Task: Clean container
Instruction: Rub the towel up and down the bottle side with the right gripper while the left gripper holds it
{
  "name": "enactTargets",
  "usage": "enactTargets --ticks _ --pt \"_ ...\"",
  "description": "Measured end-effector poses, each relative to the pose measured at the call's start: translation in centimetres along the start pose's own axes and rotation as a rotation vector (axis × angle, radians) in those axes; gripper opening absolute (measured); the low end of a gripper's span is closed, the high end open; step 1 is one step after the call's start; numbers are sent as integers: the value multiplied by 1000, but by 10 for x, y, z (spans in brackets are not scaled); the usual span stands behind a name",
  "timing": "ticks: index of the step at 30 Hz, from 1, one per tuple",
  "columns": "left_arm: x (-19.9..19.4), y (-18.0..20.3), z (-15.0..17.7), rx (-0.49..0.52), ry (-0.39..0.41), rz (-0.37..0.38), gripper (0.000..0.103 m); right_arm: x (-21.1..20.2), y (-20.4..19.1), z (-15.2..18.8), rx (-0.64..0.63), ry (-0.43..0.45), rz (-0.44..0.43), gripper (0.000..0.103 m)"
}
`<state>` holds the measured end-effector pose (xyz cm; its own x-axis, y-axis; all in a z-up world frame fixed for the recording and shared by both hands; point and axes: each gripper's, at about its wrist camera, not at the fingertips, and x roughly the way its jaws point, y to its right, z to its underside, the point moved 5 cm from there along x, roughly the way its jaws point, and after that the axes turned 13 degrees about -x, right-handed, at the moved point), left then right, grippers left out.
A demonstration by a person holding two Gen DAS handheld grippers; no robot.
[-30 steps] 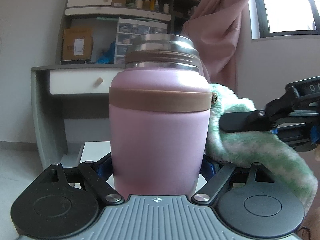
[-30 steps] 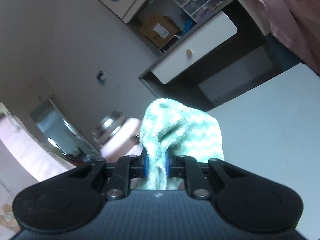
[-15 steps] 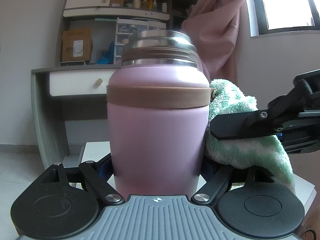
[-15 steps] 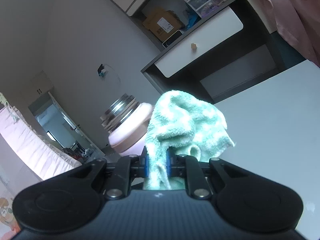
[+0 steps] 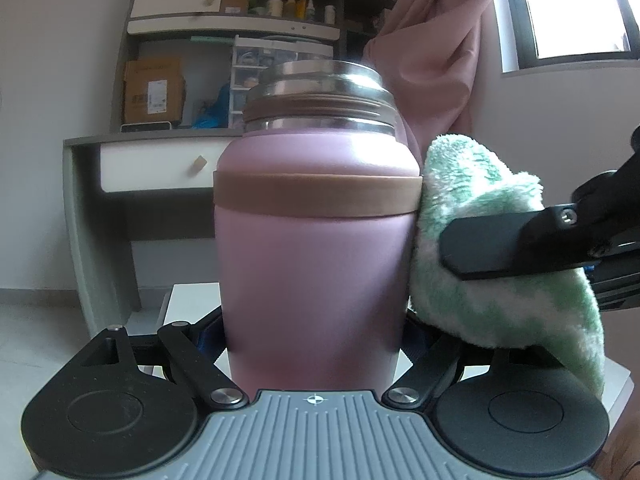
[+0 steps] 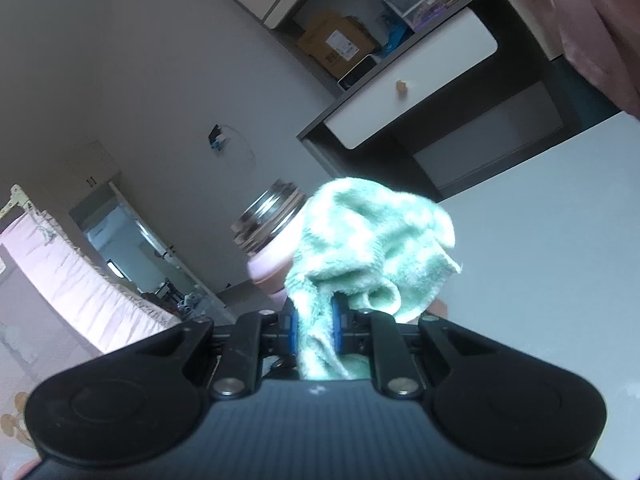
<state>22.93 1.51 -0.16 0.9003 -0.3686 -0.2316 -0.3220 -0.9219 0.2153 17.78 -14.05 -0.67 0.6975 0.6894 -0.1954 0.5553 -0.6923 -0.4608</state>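
A pink container [image 5: 312, 248] with a tan band and a steel threaded neck, lid off, stands upright in my left gripper [image 5: 314, 332], which is shut on its lower body. My right gripper [image 6: 314, 326] is shut on a green and white fluffy cloth [image 6: 372, 248]. In the left wrist view the cloth [image 5: 488, 280] presses against the container's right side, just below the band. In the right wrist view the container [image 6: 272, 240] shows behind the cloth, mostly hidden by it.
A white table [image 6: 540, 260] lies under both grippers. Behind stand a grey desk with a white drawer [image 5: 156, 168], shelves with a cardboard box [image 5: 154, 92], a pink curtain [image 5: 436, 40] and a window [image 5: 576, 8].
The cloth and my right gripper have moved up along the container's right side, from low on the body to just under the band. The container stays held upright.
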Motion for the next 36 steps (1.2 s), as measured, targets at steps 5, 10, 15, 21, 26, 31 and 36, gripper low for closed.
enactTargets --ticks 5,10,15,21,26,31,36 --pt "0 2 0 19 -1 -10 83 6 -11 7 -20 10 27 16" --pt "1 1 -1 18 -5 -8 83 3 -15 12 -49 35 97 16" --pt "2 0 0 6 -10 -2 83 4 -10 15 -30 52 142 16" --pt "3 0 0 7 -13 2 83 2 -21 21 -10 53 124 16" --pt "4 1 1 8 -13 -1 83 -3 -47 30 -49 18 57 16" --pt "5 2 1 12 -13 -7 83 -3 -69 35 -51 -17 -6 16" --pt "5 4 2 28 -17 -14 83 2 -76 36 -93 -6 23 16"
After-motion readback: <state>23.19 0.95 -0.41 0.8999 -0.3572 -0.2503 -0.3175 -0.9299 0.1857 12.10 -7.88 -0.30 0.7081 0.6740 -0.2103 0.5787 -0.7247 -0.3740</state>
